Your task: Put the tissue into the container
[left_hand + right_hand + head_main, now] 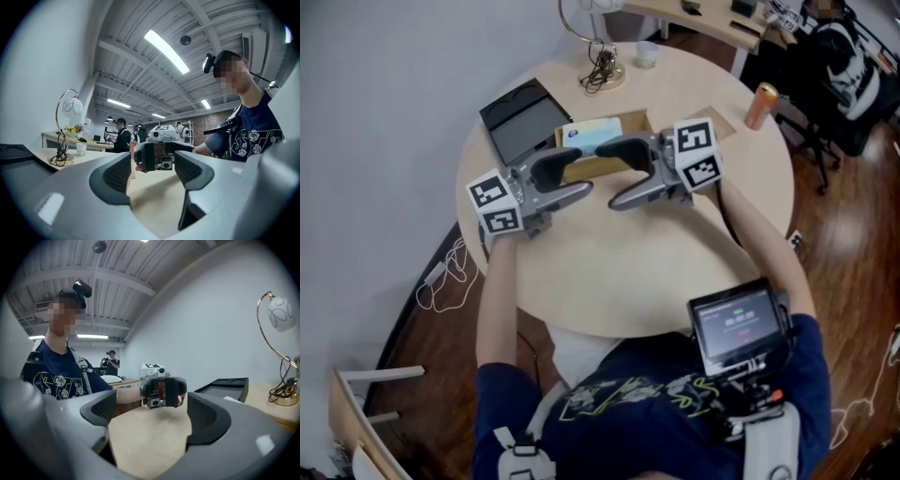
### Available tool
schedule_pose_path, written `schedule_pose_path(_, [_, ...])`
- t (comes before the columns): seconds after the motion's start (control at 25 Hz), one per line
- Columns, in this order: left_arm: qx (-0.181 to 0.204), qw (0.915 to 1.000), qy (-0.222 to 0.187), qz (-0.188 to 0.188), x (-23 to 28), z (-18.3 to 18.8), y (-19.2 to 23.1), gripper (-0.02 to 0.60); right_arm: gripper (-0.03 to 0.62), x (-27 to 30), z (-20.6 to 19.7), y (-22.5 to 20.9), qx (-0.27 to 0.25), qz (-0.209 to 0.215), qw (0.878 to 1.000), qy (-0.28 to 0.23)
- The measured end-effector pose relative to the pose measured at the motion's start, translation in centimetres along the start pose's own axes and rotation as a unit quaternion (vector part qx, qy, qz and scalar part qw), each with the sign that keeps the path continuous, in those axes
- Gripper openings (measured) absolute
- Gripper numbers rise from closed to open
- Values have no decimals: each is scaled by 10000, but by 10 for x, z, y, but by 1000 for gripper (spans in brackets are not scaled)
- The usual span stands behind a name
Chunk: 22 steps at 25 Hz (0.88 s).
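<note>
Locating the tissue pack: it lay on the far side of the round table, on top of a brown cardboard box. In the head view your tongs partly covered it.
Container: the black container stood just beside the pack, to its left in the head view. The pack was outside it.
Left gripper: you held it level above the table, on the near side of the pack, pointing at the other gripper. Its jaws stood apart, with only bare tabletop between them.
Right gripper: you held it opposite, facing the left one. Its jaws also stood apart and clamped nothing.
Tips: the two pairs came very close. Whether they touched could not be told.
Farther out: a curved desk lamp and a clear cup stood at the far rim. An orange can stood near the right rim.
On you: a small screen hung at your chest.
</note>
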<state>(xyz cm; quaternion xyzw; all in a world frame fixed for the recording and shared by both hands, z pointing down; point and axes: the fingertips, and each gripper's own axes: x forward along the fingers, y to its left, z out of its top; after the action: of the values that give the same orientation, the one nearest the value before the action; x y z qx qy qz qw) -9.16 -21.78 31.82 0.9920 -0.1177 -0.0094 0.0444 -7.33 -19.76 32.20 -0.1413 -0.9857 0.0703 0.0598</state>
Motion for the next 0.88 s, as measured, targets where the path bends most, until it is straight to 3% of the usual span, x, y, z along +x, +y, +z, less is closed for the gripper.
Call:
schedule_pose_path(0.28, [0, 9999, 2, -108, 0, -11, -24, 266, 341, -1, -14, 10, -26, -328, 9994, -100])
schedule_pose_path(0.44, [20, 9998, -45, -174, 1, -18, -38, 188, 174, -9, -20, 6, 3, -688, 9973, -243])
schedule_pose_path(0.68, [81, 9994, -91, -329, 1, -30, -63, 94, 130, -9, -41, 18, 99, -709, 9972, -225])
schedule_pose_path(0.8, [69, 9993, -102, -355, 0, -35, -71, 27, 8, -12, -47, 22, 17, -998, 9944, -349])
schedule_pose_path(0.88, [31, 9992, -122, -370, -1, -37, -74, 5, 8, -12, -49, 27, 52, -1057, 9935, -420])
